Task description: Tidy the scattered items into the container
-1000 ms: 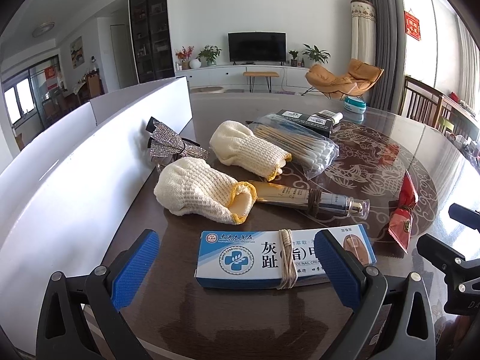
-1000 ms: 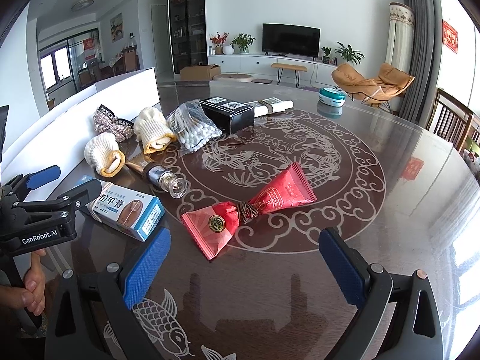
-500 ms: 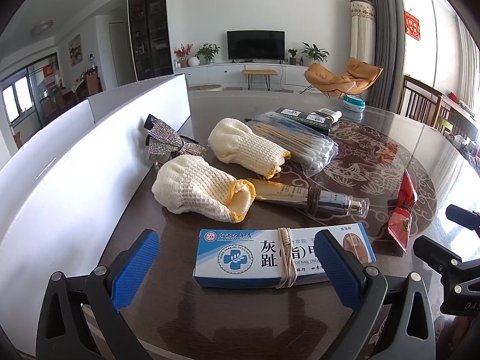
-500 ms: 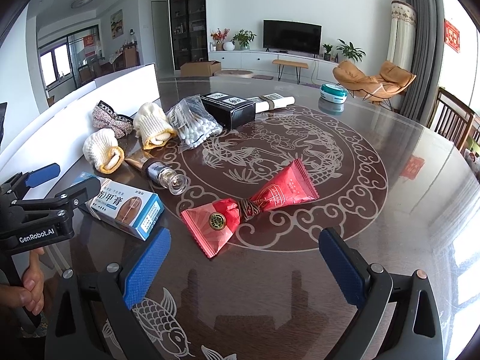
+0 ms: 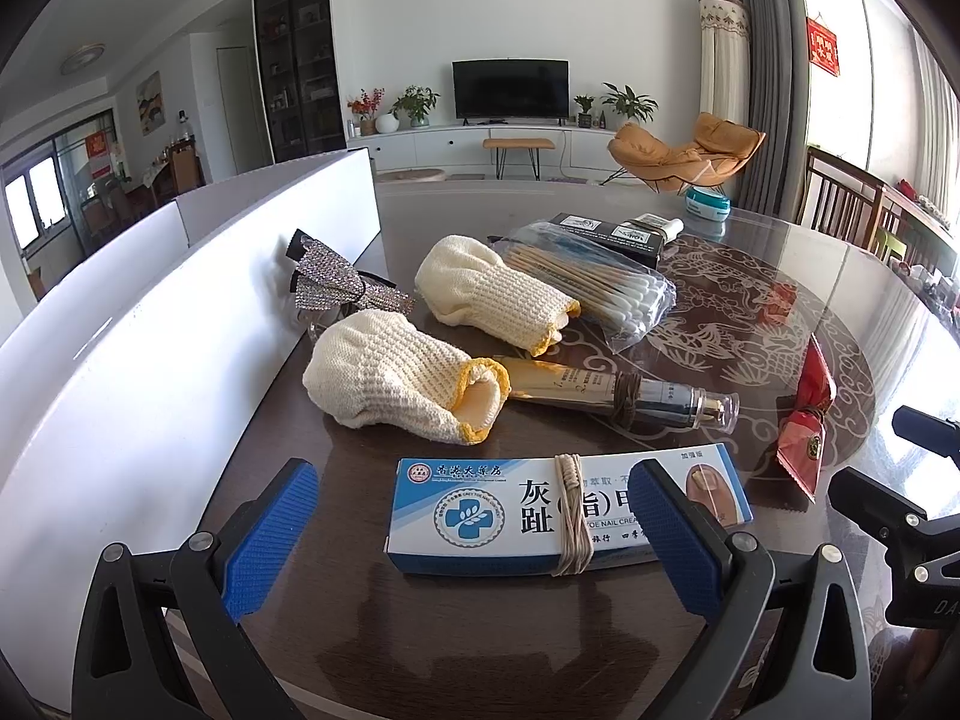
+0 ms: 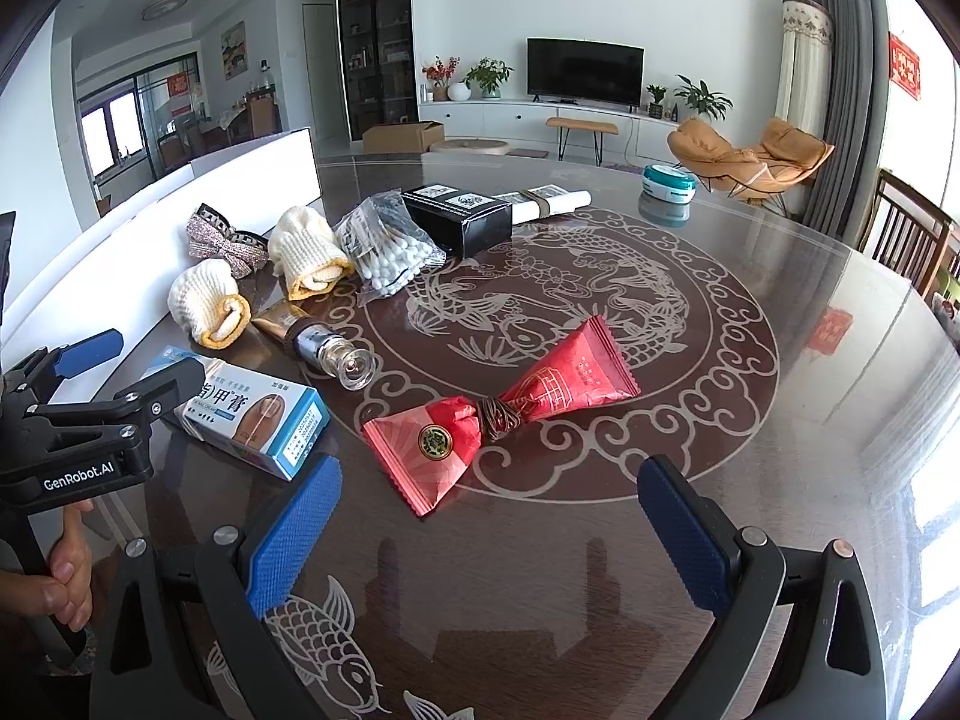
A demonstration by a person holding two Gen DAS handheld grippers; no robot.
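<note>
My left gripper (image 5: 474, 534) is open just in front of a blue and white nail cream box (image 5: 510, 510) tied with twine; its right finger overlaps the box's right part. Behind the box lie two cream knitted gloves (image 5: 402, 384), a gold tube (image 5: 618, 396), a bag of cotton swabs (image 5: 600, 294) and a sparkly bow clip (image 5: 342, 288). The white container wall (image 5: 150, 330) runs along the left. My right gripper (image 6: 486, 534) is open, close before a red twine-tied packet (image 6: 498, 408). The left gripper (image 6: 90, 384) shows at the left of the right wrist view.
A black box (image 6: 462, 216), a rolled white tube (image 6: 552, 201) and a teal round tin (image 6: 669, 180) lie farther back on the round glass-topped table (image 6: 750, 420). A hand (image 6: 60, 576) holds the left gripper's handle. Wooden chairs stand at the right.
Both grippers have crept slightly forward toward the items. The box and the red packet appear a little nearer. Nothing was gripped or moved.
</note>
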